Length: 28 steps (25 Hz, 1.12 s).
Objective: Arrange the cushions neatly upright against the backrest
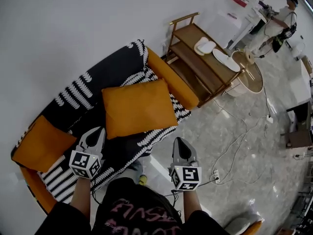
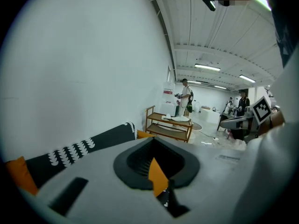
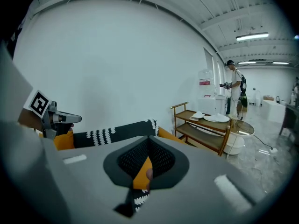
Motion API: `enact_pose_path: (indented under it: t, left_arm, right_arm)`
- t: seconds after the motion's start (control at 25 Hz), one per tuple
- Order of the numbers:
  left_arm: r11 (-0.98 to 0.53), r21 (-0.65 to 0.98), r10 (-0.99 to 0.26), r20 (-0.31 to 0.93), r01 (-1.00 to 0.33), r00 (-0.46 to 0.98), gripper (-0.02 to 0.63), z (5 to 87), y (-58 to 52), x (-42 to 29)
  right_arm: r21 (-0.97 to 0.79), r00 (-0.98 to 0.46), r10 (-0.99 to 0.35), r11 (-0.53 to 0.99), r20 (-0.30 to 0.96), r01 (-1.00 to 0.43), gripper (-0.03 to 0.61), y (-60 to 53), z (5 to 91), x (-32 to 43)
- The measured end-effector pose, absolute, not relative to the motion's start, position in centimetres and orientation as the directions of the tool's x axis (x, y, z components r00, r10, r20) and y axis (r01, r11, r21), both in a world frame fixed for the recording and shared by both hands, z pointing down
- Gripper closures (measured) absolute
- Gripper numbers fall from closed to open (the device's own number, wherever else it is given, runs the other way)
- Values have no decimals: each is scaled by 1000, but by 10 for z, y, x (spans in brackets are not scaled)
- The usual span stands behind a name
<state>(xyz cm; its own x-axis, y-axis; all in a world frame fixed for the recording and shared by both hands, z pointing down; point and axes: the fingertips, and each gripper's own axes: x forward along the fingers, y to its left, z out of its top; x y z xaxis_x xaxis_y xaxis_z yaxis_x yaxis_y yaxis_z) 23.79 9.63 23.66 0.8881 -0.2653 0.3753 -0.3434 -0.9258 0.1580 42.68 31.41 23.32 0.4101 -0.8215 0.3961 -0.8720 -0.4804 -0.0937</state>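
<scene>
Two orange cushions sit on the sofa [image 1: 122, 153] with the black-and-white throw. Centre cushion [image 1: 138, 106] is mid-seat and looks flopped, not upright; can't tell how much it leans on the backrest [image 1: 105, 72]. Left cushion [image 1: 43, 143] is at the sofa's left end, skewed. Left gripper [image 1: 97, 132] has jaws closed, nothing held, tip on the near side of the centre cushion's left corner. Right gripper [image 1: 180, 143] is also closed and empty, off the seat's near edge, right of that cushion. Step in hand: reaching in, no cushion gripped yet. Next move: open both jaws, pinch the centre cushion's two sides, stand it against the backrest, then do the left cushion. Wooden shelf [image 1: 205, 65] at right is not involved.
</scene>
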Motion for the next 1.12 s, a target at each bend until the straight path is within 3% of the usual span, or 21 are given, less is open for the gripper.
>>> enact_pose_path:
  t: [0.48, 1.12]
  left_arm:
    - [-916, 192, -234, 457, -352, 858, 614, 281, 47, 260]
    - [-854, 193, -323, 532, -483, 783, 614, 334, 6, 283]
  right_arm:
    - [-93, 411, -793, -499, 450, -862, 565, 267, 258, 462]
    - [-106, 326, -791, -437, 518, -893, 565, 212, 313, 536]
